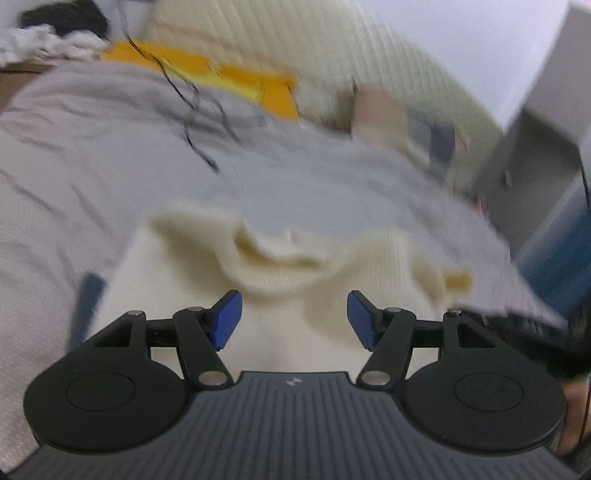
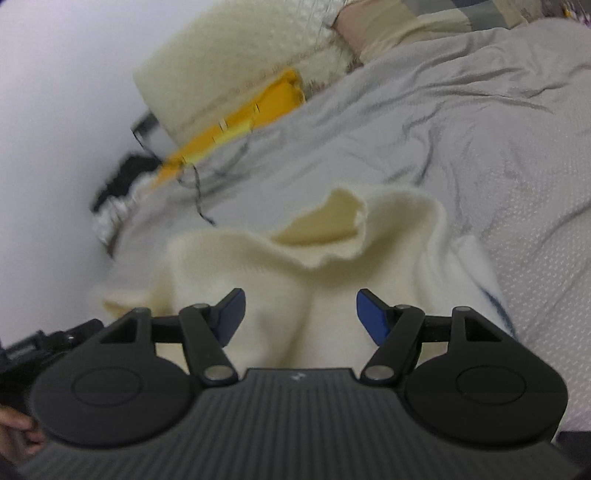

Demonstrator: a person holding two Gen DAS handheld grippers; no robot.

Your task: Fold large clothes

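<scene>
A cream knitted sweater [image 1: 295, 280] lies on a grey bedsheet [image 1: 110, 155], its open collar rumpled just ahead of the fingers. My left gripper [image 1: 294, 317] is open and empty, hovering over the sweater's body below the collar. In the right wrist view the same sweater [image 2: 295, 273] lies with its collar [image 2: 332, 229] standing up. My right gripper [image 2: 300, 317] is open and empty above the sweater. The other gripper [image 2: 48, 347] shows at the left edge. Both views are blurred by motion.
A cream ribbed pillow [image 1: 332, 55] and a yellow cloth [image 1: 236, 77] lie at the bed's head, with a thin black cable [image 1: 192, 107] across the sheet. A grey cabinet [image 1: 535, 140] stands at right. Dark and white clothes [image 1: 55, 33] pile at far left.
</scene>
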